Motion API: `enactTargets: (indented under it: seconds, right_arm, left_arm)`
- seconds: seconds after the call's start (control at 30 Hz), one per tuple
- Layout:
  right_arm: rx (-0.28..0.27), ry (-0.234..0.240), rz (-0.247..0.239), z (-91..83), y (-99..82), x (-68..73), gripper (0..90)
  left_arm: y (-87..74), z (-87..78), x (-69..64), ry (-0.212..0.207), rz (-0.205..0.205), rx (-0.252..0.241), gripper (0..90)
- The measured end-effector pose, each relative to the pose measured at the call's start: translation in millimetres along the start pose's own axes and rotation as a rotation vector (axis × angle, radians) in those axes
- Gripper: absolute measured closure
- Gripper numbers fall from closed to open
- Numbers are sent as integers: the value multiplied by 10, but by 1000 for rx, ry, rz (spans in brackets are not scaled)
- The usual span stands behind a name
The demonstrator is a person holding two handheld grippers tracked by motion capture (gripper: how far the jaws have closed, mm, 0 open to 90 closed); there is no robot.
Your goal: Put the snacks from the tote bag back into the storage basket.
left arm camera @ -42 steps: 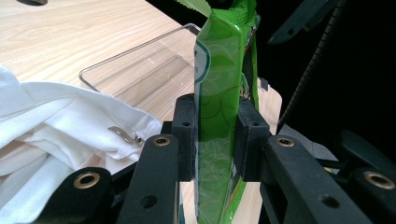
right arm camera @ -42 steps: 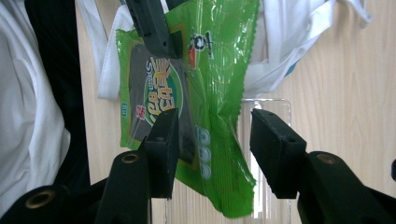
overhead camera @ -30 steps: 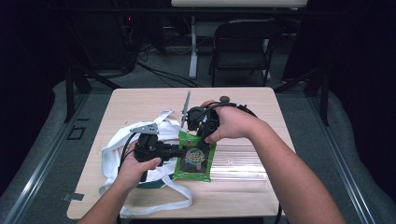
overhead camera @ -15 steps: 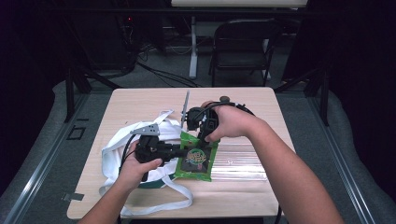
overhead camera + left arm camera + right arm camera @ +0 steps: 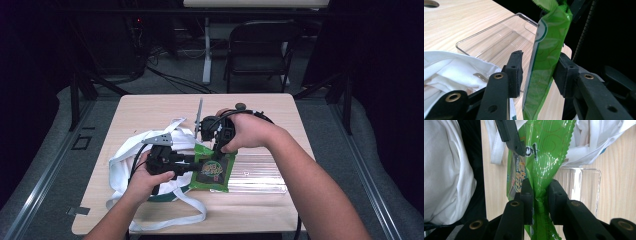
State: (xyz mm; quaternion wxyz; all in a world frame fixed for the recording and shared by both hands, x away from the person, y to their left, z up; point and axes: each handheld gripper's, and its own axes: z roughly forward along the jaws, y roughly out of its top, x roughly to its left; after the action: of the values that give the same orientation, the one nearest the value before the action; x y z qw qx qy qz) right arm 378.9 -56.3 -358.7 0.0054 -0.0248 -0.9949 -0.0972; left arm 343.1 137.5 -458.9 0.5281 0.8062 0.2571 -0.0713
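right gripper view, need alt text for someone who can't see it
The right gripper pinches a green snack bag, crumpling it between its black jaws. Behind lie a white cloth bag, a clear tray and the wooden table.

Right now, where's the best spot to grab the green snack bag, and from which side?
Judging by its pose, take the green snack bag at its flat crimped edge, coming from above with one jaw on each face. It hangs upright, so the thin seam pinches firmly. The right gripper is shut on it there; the left gripper has just been opening, the bag between its jaws.
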Motion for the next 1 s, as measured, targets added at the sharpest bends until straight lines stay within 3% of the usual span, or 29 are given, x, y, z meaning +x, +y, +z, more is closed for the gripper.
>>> enactTargets:
  seconds: [0.23, 1.0]
  right_arm:
    - [3, -11, 4, -14, -23, -4, 764]
    - [34, -63, 22, -100, -156, -52, 763]
  left_arm:
    - [-12, 20, 20, 14, -6, 22, 546]
    - [-35, 11, 81, 47, -27, 35, 512]
